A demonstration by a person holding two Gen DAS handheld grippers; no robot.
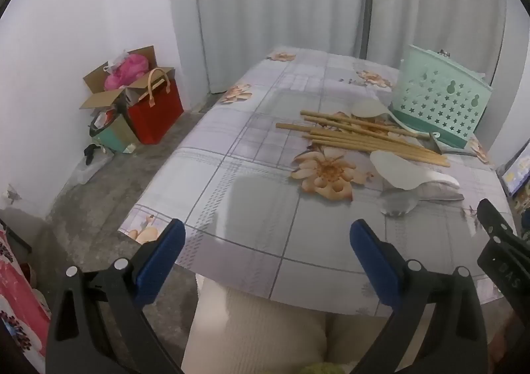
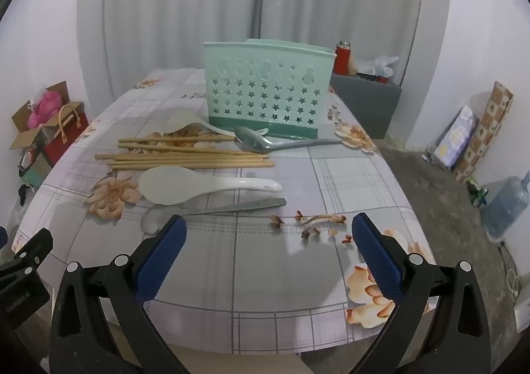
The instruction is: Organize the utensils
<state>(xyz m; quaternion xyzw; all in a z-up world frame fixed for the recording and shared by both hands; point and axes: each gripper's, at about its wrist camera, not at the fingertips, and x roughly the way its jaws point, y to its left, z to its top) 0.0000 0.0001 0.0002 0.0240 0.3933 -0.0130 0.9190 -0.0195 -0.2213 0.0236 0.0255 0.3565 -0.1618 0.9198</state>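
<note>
Both pairs of jaws stand wide and empty: the left gripper (image 1: 266, 243) hangs over the near edge of the tabletop with a lap in pale trousers below it, and the right gripper (image 2: 269, 238) hovers just inside that edge, tilted down at the oval table (image 2: 265, 274) under its glossy flowered, grey-checked cloth. Nearest the right gripper lies a steel spoon (image 2: 212, 210), bowl toward the left edge, handle running rightward across the view, so its long axis sits crosswise to the fingers; the right hand looks the closer one, and I judge it would need little turning to close across the handle. Just beyond, touching or nearly so, is a translucent white plastic rice paddle (image 2: 198, 188), also laid left to right. Farther in, a loose bundle of tan bamboo chopsticks (image 2: 185, 155) lies roughly parallel, tips pointing to the left edge. Behind them sit a second white paddle (image 2: 185, 123) and a second steel spoon (image 2: 265, 142) against the foot of the mint-green plastic utensil holder (image 2: 265, 92), perforated with stars, standing upright toward the far edge and seemingly empty.
</note>
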